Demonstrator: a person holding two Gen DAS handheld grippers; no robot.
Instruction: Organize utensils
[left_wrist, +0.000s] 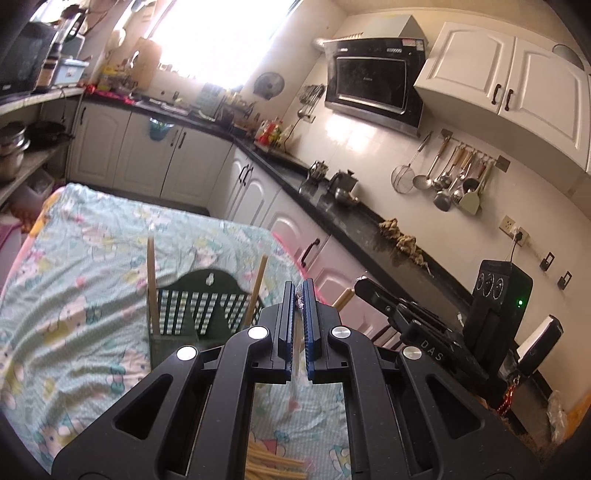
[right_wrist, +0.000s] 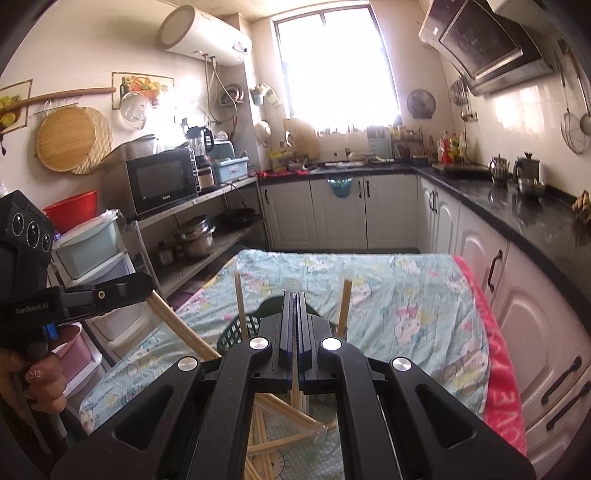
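A dark green slotted utensil holder (left_wrist: 195, 310) stands on the table with two chopsticks (left_wrist: 150, 284) upright in it; it also shows in the right wrist view (right_wrist: 236, 332). My left gripper (left_wrist: 298, 291) is shut on a chopstick held upright, just right of the holder. My right gripper (right_wrist: 293, 299) is shut on a chopstick with a clear tip, above the holder. Loose chopsticks (left_wrist: 273, 461) lie on the cloth below the left gripper and below the right one (right_wrist: 280, 417). The left gripper's chopstick (right_wrist: 177, 325) slants at the left in the right wrist view.
The table has a light green cartoon cloth (right_wrist: 399, 295). A black counter (left_wrist: 369, 229) with kettles runs along the right wall above white cabinets (right_wrist: 532, 332). A shelf with a microwave (right_wrist: 162, 181) and pots stands at the left. Storage drawers (right_wrist: 92, 251) are beside the table.
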